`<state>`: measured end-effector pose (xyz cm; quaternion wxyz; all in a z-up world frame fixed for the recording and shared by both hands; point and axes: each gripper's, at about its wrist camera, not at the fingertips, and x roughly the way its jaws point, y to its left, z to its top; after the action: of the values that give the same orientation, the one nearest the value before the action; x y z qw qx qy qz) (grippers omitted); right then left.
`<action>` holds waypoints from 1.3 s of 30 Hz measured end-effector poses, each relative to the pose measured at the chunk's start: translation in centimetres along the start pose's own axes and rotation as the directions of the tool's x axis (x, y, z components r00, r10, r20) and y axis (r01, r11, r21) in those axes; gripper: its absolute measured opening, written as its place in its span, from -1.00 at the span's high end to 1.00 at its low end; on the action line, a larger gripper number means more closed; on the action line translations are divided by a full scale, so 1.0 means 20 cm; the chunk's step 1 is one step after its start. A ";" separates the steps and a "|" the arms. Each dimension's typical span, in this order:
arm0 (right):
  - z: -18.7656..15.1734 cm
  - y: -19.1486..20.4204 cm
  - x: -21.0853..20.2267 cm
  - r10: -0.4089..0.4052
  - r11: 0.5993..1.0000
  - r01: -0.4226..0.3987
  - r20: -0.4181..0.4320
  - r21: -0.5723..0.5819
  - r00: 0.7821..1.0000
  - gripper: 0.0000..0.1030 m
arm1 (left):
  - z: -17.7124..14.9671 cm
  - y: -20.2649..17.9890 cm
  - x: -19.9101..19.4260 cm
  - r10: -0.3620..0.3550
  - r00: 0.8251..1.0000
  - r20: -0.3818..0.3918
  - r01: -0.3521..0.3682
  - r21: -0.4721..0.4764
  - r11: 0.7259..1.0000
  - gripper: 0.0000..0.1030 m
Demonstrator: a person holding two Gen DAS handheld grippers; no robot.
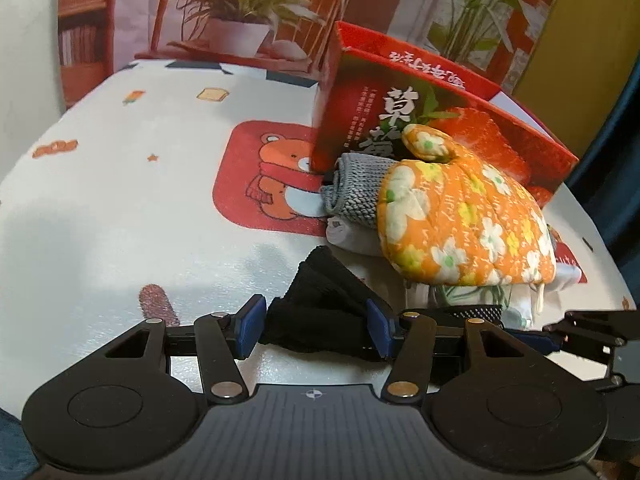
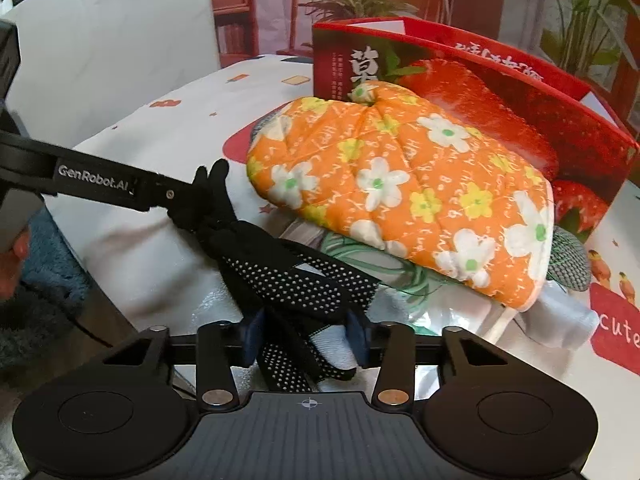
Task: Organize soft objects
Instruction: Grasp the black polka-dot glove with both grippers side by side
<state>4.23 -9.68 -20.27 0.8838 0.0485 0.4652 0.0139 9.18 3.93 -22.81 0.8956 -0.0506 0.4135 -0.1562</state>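
**2 grippers on 1 black glove, pile close by**

We have the left gripper point(image 1: 316, 326) clamped on one end of the black glove point(image 2: 296, 284), low on the tabletop point(image 1: 120, 220) at 6 o'clock in its view, while the right gripper point(image 2: 306, 340) has its jaws around the dotted end; we judge it gripping. If we pull unevenly, the knit could slip out of a gripper. The orange mitt point(image 2: 400, 196) lies at 1 o'clock on other cloths, against the red box point(image 2: 560, 128); a dragged glove could snag that stack and topple it.
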 end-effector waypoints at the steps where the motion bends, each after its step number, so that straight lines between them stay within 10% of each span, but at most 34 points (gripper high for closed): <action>1: 0.00 0.00 0.00 -0.001 1.000 0.001 0.002 0.002 1.000 0.34 | 0.00 0.00 0.01 -0.002 1.000 0.000 0.002 -0.005 1.000 -0.11; 17: 0.01 0.01 0.03 0.027 0.999 -0.027 0.004 0.025 1.000 0.58 | 0.00 -0.03 0.06 -0.005 1.000 0.000 0.005 0.034 0.999 0.12; 24: 0.03 -0.01 0.02 0.041 0.998 -0.042 0.015 0.055 0.999 0.78 | -0.01 -0.06 0.02 -0.003 1.000 0.013 0.002 0.074 0.997 0.61; 39: 0.18 -0.04 -0.21 0.050 0.997 -0.059 0.184 0.042 0.982 0.79 | 0.12 -0.12 -0.27 0.003 0.982 0.188 -0.025 0.113 0.993 0.64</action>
<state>4.78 -11.00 -14.90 0.9207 0.0832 0.3807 0.0224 7.19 3.32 -16.79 0.9331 -0.0105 0.3178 -0.1680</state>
